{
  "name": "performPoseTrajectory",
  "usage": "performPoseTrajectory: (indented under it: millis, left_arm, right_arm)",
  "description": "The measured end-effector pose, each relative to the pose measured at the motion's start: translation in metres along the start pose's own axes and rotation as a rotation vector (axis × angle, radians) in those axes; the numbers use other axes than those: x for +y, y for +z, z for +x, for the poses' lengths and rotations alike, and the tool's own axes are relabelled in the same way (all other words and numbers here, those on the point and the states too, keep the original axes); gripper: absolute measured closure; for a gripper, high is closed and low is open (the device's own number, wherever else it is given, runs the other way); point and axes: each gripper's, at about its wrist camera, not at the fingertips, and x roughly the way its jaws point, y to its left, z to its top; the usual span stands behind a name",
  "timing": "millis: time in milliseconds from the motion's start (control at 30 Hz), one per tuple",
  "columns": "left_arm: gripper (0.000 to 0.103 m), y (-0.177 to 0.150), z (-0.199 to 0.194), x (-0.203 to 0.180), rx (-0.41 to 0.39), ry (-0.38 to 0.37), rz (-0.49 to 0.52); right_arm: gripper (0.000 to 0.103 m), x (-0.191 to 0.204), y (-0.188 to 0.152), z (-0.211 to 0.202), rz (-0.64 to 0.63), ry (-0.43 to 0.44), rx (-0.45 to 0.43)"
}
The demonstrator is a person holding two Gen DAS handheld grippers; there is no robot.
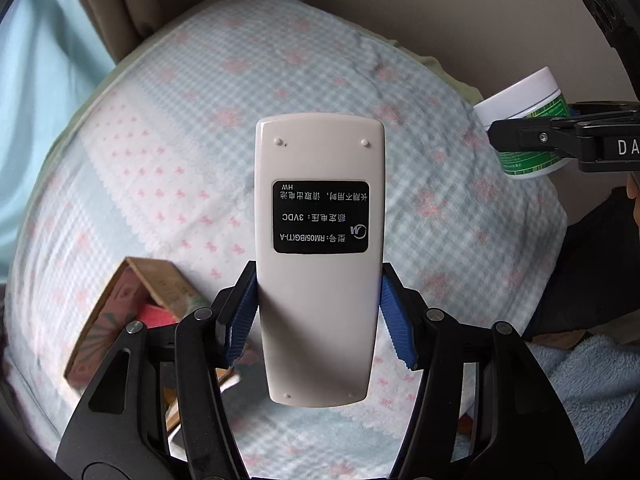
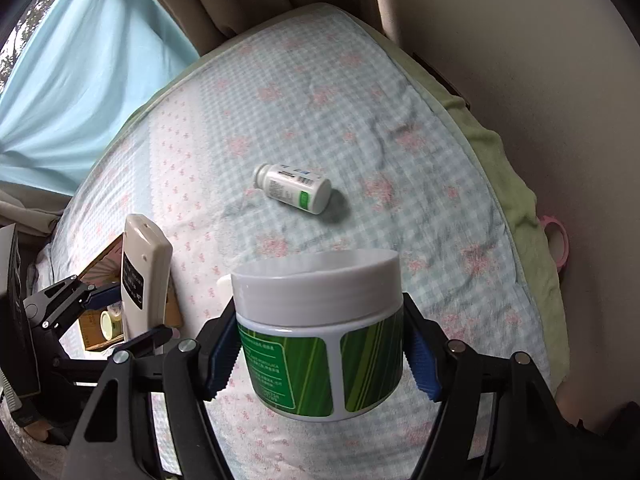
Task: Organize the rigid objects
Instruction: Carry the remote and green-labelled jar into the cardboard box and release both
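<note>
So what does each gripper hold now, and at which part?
The left gripper holds the remote control by the long sides of its lower half. The right gripper holds the green-labelled jar by its body, below the white lid.

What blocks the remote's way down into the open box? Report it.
Nothing visible. The left gripper holds the remote in the air; the open box lies lower left of it, some items inside. The jar is off to the other side.
</note>
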Motion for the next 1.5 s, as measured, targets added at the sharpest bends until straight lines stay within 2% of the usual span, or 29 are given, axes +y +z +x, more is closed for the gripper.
performPoseTrajectory:
  millis: [133,367,533,733,867,1133,1267,1500]
  left_arm:
    - [0.049,-0.022,-0.016,0.045,-0.026,0.029,-0.088]
    - [0.049,-0.081,-0.058,0.125,-0.051,0.086,-0.219]
    - [0.049,-0.123,-0.077,0.182,-0.059,0.115,-0.265]
    - [0.049,-0.161,-0.079,0.241,-0.062,0.119,-0.263]
    - [0.049,-0.179,-0.065,0.272,-0.052,0.114,-0.230]
    - [0.049,-0.195,-0.003,0.315,0.024,0.104,-0.179]
    - [0.049,-0.196,0.028,0.319,0.055,0.102,-0.124]
    - [0.049,-0.192,0.069,0.309,0.098,0.087,-0.025]
  right_arm:
    - [0.035,0.045,-0.004,-0.015,-0.070,0.015,-0.014]
    - [0.035,0.140,-0.017,-0.018,-0.143,0.114,-0.016]
    - [0.035,0.208,-0.031,-0.013,-0.185,0.184,-0.003]
    - [0.035,0.272,-0.046,0.005,-0.229,0.188,0.015]
    - [0.035,0.305,-0.054,0.025,-0.254,0.178,0.036]
    - [0.035,0.350,-0.066,0.085,-0.343,0.119,0.100]
    - [0.035,0.364,-0.073,0.117,-0.444,0.038,0.120]
    - [0.035,0.364,-0.078,0.171,-0.513,-0.037,0.177]
